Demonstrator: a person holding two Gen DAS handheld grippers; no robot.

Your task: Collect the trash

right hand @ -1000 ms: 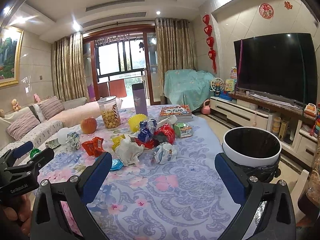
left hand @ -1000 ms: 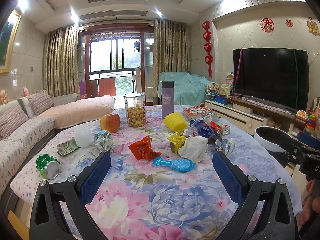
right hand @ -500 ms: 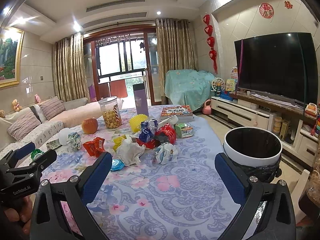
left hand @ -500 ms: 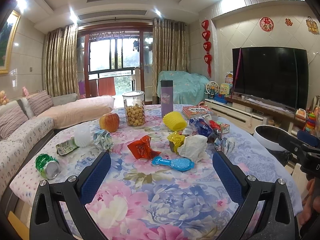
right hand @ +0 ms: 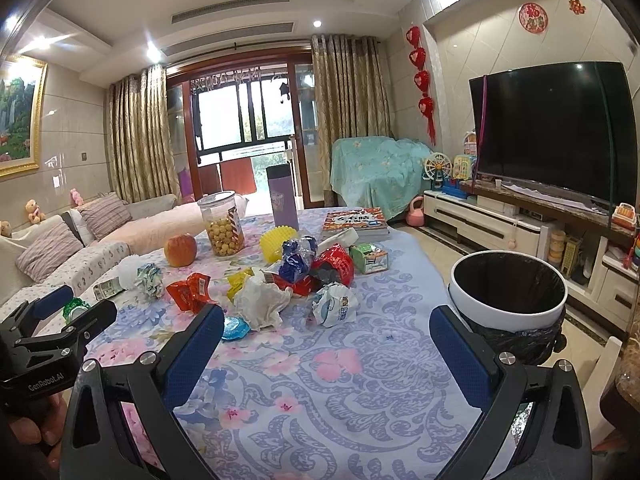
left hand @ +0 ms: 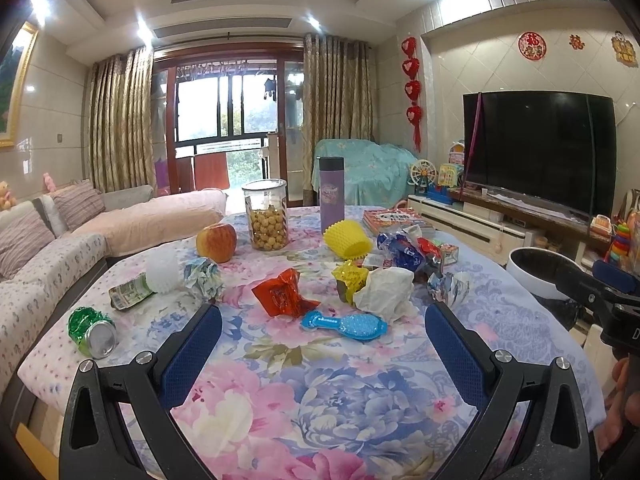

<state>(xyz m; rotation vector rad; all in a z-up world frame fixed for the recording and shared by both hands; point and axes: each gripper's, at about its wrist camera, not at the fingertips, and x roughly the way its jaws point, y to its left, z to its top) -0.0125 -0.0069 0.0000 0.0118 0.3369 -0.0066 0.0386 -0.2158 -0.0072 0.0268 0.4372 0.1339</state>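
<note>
Left gripper (left hand: 323,350): jaws wide, empty, facing wrappers.
Right gripper (right hand: 326,346): jaws wide, empty.
Bin (right hand: 508,316): beside table, ready for trash.

Left gripper (left hand: 322,334) and right gripper (right hand: 326,336): black angular frames with silver screws, blue textured finger pads (left hand: 192,354); white lettering (apparently "GenRobot.AI") marks the left unit's housing.

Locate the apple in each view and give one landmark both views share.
Left wrist: apple sits left of centre, far side of the table, just left of the snack jar.
Right wrist: apple sits left of centre, left of the jar.
Shared landmark: the purple flask.
</note>
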